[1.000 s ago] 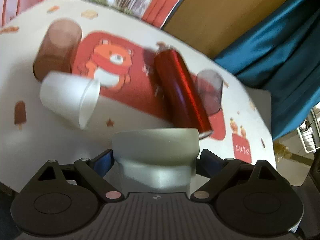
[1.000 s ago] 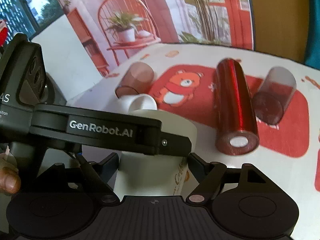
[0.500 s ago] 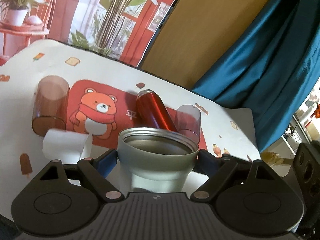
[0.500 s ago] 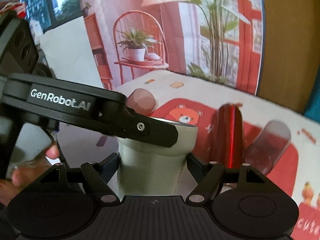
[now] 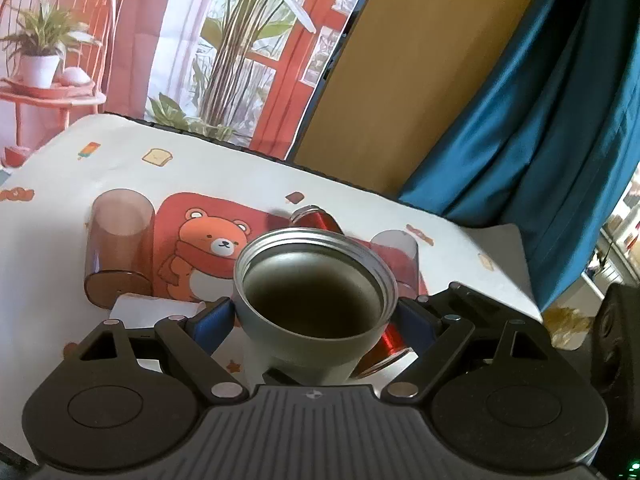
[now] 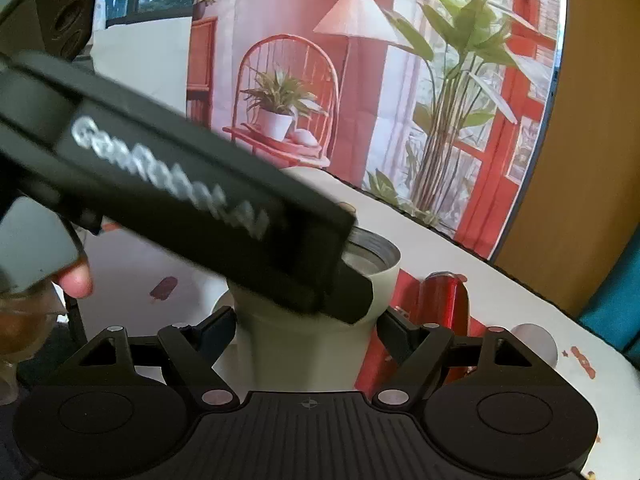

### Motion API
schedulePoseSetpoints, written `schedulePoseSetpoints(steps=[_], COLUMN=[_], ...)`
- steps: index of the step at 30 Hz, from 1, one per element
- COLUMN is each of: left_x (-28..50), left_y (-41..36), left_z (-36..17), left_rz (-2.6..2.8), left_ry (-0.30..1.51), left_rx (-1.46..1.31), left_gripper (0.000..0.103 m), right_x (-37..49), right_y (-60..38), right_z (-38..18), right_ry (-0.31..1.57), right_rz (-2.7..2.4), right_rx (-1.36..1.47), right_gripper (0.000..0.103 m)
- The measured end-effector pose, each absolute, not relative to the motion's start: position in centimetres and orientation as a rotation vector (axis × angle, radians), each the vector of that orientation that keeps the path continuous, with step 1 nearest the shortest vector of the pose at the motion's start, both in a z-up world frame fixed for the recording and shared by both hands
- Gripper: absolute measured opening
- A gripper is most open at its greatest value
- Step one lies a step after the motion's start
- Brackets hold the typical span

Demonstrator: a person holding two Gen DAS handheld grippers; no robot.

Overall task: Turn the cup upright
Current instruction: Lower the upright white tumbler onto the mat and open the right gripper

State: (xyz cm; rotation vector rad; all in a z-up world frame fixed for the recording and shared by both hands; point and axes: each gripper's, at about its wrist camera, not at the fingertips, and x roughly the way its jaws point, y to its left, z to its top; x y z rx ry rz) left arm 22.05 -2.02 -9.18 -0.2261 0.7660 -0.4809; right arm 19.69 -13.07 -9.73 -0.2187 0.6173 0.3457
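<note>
A pale grey-green cup (image 5: 312,320) with a metal inside stands mouth up between the blue pads of my left gripper (image 5: 314,316), which is shut on it below the rim. In the right wrist view the same cup (image 6: 304,352) sits between the fingers of my right gripper (image 6: 306,328), which closes on its lower body. The black body of the left gripper (image 6: 180,184) crosses that view above the cup and hides most of the rim.
On the white tablecloth with a red bear mat (image 5: 212,248) lie a brown tumbler (image 5: 120,248), a white paper cup (image 5: 152,312), a red metallic bottle (image 5: 384,336) and a clear tumbler (image 5: 396,256). A blue curtain (image 5: 560,120) hangs at the right.
The cup has tipped from lying with its side toward the left camera to mouth up. Both grippers have risen and tilted with it, and the table objects sit lower in view.
</note>
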Motion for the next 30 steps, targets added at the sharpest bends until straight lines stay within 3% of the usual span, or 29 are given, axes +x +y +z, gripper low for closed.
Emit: schedulePoseSetpoints(steps=[21, 30], left_x=[20.2, 18.9], left_y=[-3.2, -2.0], left_z=[-8.8, -7.1], left_rz=[-0.515, -0.353], left_ry=[0.795, 0.742], left_rx=[-0.213, -0.128], left_gripper=[0.09, 0.098], right_x=[17.4, 15.9], right_y=[-15.2, -17.4], right_z=[-10.0, -8.5], right_ry=[0.661, 0.713], right_rz=[0.312, 0.274], right_rx=[-0.146, -0.016], right_gripper=[0.074, 0.096])
